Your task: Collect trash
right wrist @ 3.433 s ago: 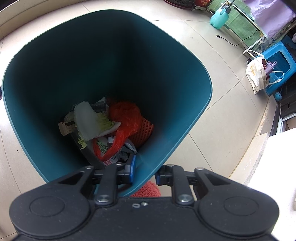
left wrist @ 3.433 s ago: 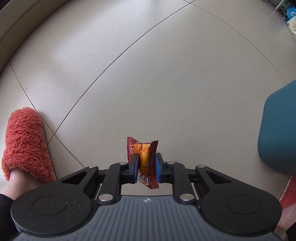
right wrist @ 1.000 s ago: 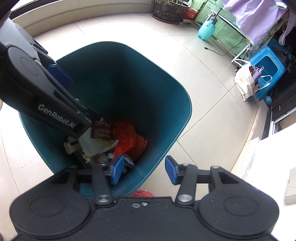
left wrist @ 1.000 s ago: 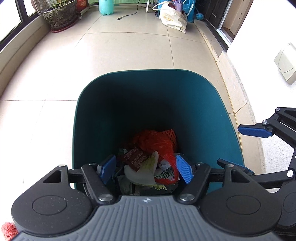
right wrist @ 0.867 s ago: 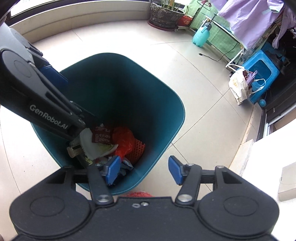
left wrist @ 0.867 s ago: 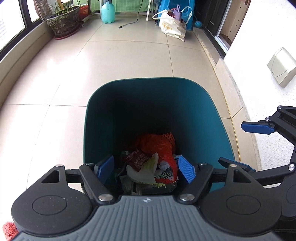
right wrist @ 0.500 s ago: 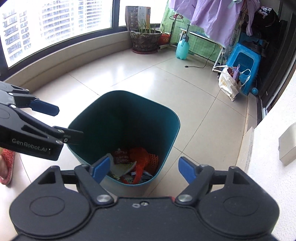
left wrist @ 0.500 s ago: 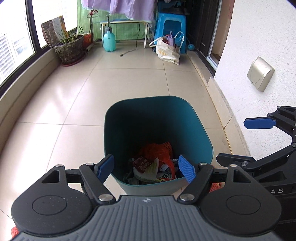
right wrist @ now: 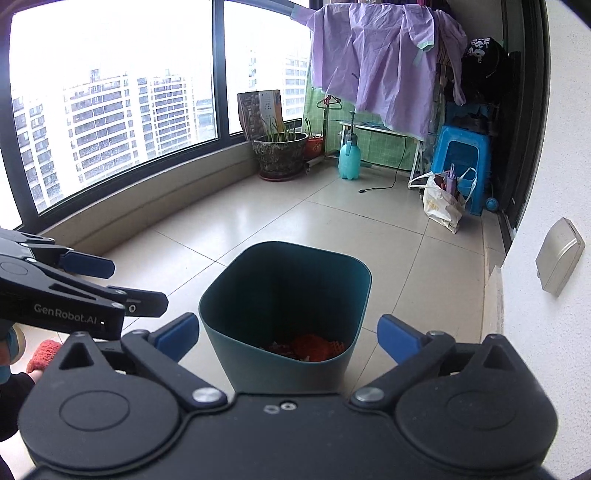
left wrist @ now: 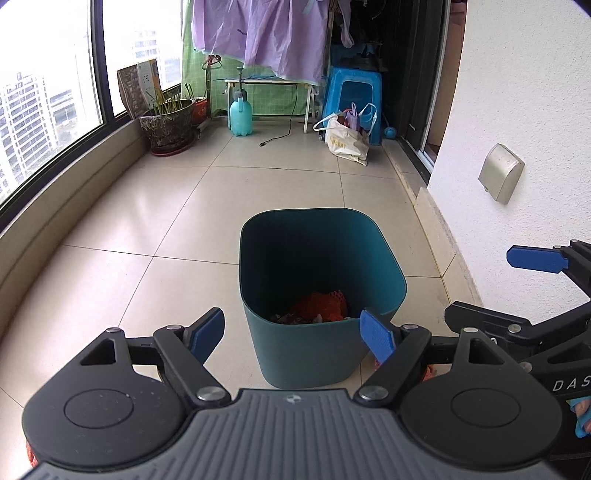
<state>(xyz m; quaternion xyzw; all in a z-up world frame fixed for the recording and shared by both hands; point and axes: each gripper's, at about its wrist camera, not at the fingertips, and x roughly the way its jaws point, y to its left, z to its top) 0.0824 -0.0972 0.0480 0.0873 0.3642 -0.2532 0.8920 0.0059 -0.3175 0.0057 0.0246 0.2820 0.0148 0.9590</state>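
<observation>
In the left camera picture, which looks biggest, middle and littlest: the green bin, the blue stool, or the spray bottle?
As they look in the left wrist view:
1. Teal bin, biggest, but it is also nearest the camera.
2. Blue stool, middle.
3. Spray bottle, littlest.
The stool and bottle stand far back, so they look smaller than they are.

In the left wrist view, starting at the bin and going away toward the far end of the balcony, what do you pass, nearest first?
Teal trash bin → white tote bag → teal spray bottle → purple garment on the drying rack.
</observation>
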